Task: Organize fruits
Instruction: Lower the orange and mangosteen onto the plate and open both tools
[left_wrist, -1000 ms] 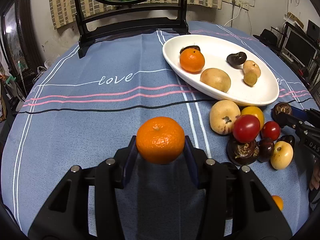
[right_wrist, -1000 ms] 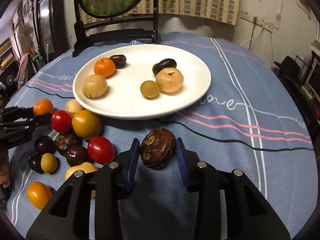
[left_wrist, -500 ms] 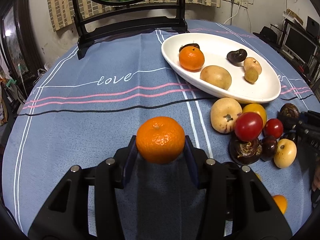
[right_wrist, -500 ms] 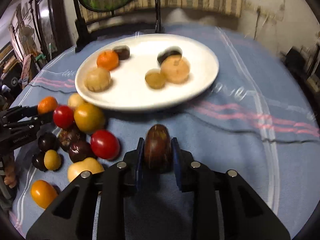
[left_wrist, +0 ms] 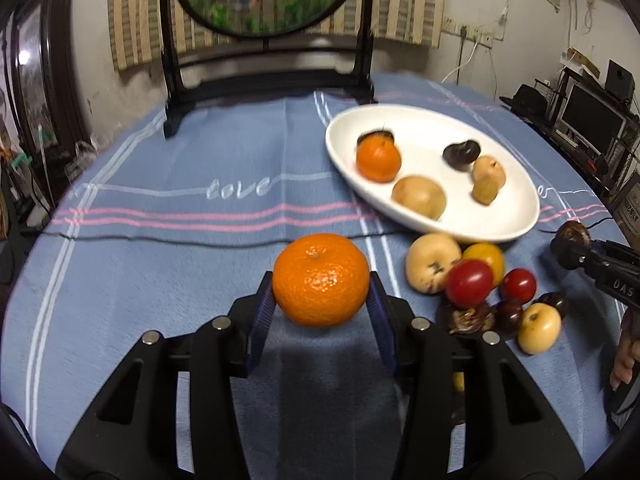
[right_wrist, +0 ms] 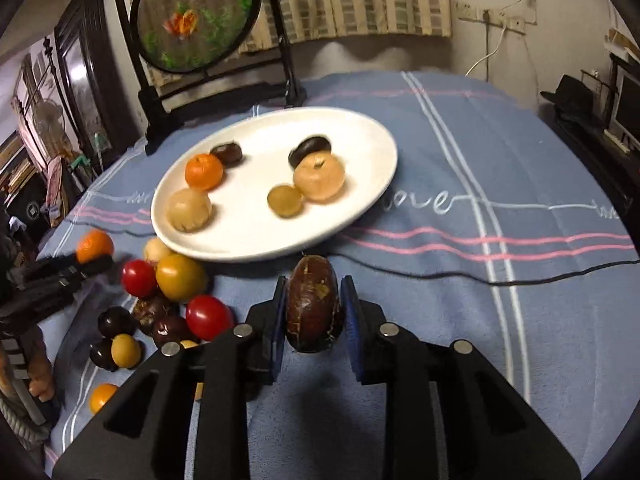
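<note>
We hold two black plastic grippers with blue ribbed pads, both angled down toward the table.

The left gripper pinches a mandarin — round, dimpled orange skin, stem scar on top — with one pad on each flank. The fruit hangs clear of the cloth, near the loose pile and short of the plate.

The right gripper has its pads pressed on a dark brown, egg-shaped fruit with a glossy, cracked skin, held upright and off the cloth, just in front of the plate rim.

The cloth is soft blue fabric with white, pink and black stripes and the stitched word "love". The plate is a smooth white oval. It carries six pieces:
- one mandarin
- two dark brown pieces
- two pale tan round fruits
- one small olive-yellow fruit

Beside the plate lies the loose pile, with pieces touching one another. In the right view we count two glossy red tomatoes, one amber round fruit, one pale round fruit, about four dark glossy pieces, one small yellow fruit and one orange-yellow fruit set apart — the exact total is unclear where pieces overlap.

Behind the plate stands a round embroidered screen in a black frame.
</note>
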The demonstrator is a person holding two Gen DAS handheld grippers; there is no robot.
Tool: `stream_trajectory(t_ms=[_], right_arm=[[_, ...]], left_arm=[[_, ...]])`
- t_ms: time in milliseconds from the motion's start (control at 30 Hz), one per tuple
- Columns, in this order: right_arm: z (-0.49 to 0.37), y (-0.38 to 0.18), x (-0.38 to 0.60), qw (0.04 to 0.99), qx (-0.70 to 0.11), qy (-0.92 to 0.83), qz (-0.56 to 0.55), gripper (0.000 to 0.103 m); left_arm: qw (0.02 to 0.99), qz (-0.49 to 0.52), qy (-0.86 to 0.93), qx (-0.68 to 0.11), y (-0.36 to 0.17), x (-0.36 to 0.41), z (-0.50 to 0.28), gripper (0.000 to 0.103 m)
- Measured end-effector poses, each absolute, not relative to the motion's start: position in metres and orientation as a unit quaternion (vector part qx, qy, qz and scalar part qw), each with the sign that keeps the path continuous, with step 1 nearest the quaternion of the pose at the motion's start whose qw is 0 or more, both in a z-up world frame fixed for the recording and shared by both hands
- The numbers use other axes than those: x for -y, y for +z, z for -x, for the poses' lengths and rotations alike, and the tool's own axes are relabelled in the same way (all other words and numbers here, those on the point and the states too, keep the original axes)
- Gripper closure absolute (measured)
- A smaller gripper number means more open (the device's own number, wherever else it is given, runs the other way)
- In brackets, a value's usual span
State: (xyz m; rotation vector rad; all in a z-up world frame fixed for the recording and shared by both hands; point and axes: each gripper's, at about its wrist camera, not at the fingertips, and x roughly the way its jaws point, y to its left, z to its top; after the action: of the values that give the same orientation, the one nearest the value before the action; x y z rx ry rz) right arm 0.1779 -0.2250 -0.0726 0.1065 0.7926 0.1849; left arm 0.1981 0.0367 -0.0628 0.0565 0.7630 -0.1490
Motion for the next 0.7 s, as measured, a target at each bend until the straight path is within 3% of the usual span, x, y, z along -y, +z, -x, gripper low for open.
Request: stream_trajectory(t_ms=[367,700], right_arm=[[-0.226,0.015,0.217,0.943,-0.311,0.104,-0.055,0.077],[-0.306,-0.048,0.228,0.923,-0.366,0.080,-0.086,0.077]], left_arm=[[0.938,-0.036,-0.079,-0.335,0.000,0.024,-0.259,0.057],[0.913,-0.081,-0.108,-0.385,-0.055,0.080,-0.311,0.057]])
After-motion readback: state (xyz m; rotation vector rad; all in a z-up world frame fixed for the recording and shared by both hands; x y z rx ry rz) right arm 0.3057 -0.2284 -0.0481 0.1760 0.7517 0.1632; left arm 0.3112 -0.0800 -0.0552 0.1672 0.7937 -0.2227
